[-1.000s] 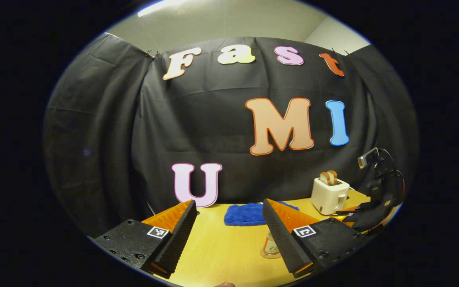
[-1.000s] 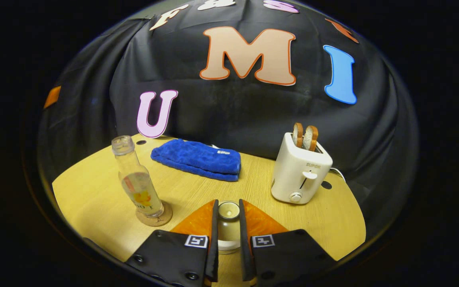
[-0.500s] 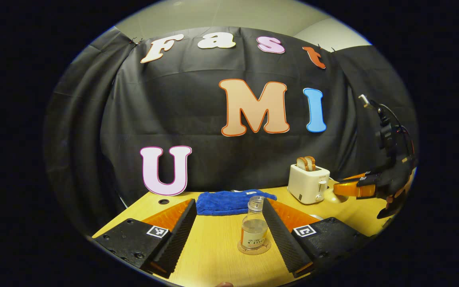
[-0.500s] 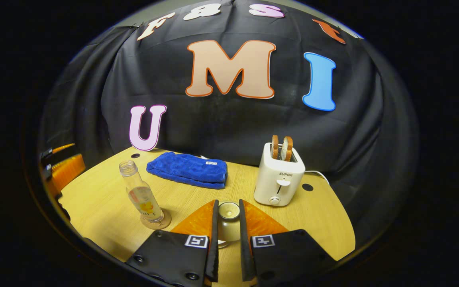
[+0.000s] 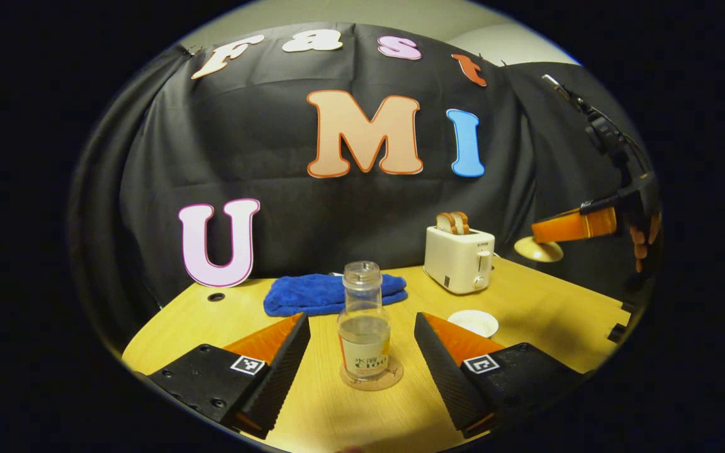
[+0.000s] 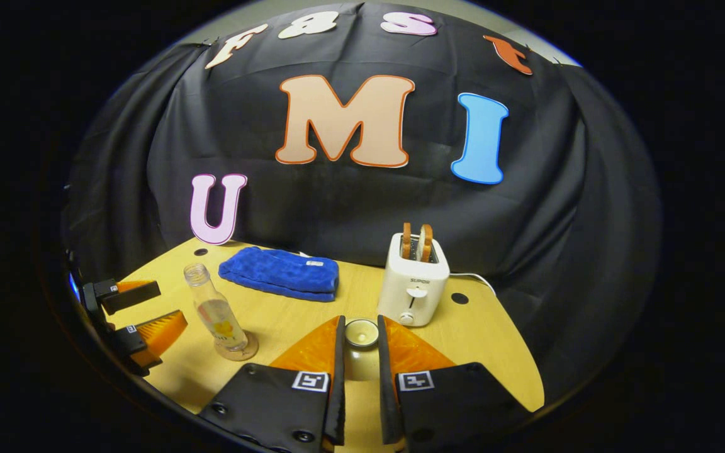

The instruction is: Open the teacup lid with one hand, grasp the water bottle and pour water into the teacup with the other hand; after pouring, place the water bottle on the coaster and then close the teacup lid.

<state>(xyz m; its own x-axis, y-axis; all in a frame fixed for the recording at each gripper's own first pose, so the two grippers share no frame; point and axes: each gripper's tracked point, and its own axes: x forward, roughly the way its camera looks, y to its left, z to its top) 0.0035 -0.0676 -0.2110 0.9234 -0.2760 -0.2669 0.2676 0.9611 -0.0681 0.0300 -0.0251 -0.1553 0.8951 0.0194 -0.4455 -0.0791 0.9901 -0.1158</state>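
A clear water bottle [image 5: 362, 324] with a label stands on a round coaster [image 5: 394, 377] on the wooden table. My left gripper [image 5: 362, 343] is open, with its fingers spread either side of the bottle and apart from it. To the right sits the white teacup [image 5: 474, 322], uncovered. High above it my right gripper [image 5: 542, 234] holds the cream lid [image 5: 539, 250]. In the right gripper view my right gripper [image 6: 360, 352] is shut on the lid's knob [image 6: 361, 336]. At left there stand the bottle [image 6: 214, 311] and the open left gripper [image 6: 170, 302].
A white toaster [image 5: 459, 257] with two bread slices stands at the back right of the table [image 5: 545, 314]. A folded blue towel [image 5: 331, 292] lies behind the bottle. Black cloth walls the booth beyond the table's back edge.
My right gripper has risen with the lid, well above the teacup. My left gripper has tipped down and come toward the bottle, which now stands between its open fingers.
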